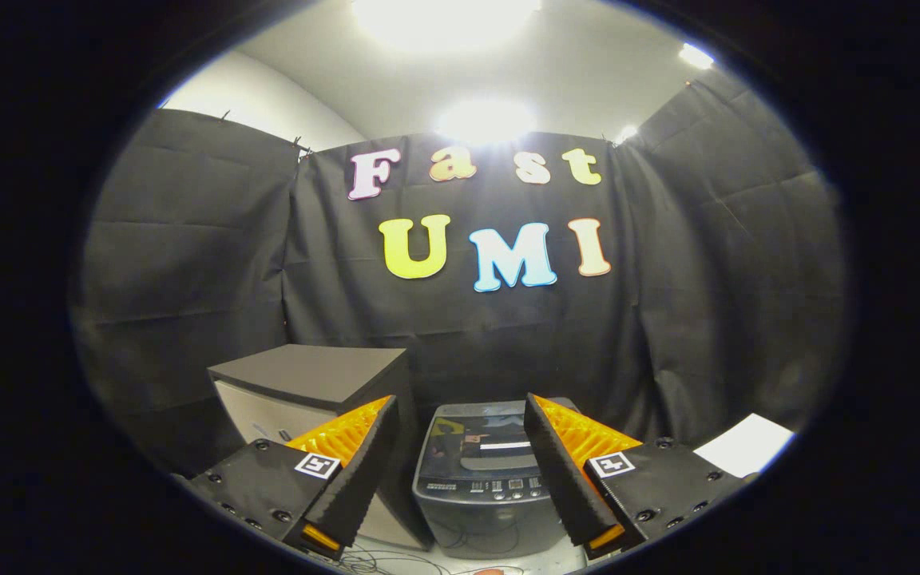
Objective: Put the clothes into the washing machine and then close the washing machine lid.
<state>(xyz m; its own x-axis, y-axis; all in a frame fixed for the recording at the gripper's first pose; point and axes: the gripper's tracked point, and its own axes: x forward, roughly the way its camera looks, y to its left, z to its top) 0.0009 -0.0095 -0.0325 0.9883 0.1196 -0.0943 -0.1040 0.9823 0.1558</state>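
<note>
A small grey top-loading washing machine point(482, 479) stands on the floor against the booth wall, straight ahead between my two fingers and below them. Its dark glass lid point(485, 439) lies flat and down on top, with a control panel along the front edge. My gripper point(460, 403) is held above and in front of the machine, open wide, with nothing between its fingers point(368, 463). No clothes are in sight.
A low cabinet point(312, 379) with a dark top and pale front stands just left of the washer, behind my left finger. A white flat surface point(747, 443) shows beyond my right finger. Thin cables point(396, 563) lie on the pale floor in front of the machine.
</note>
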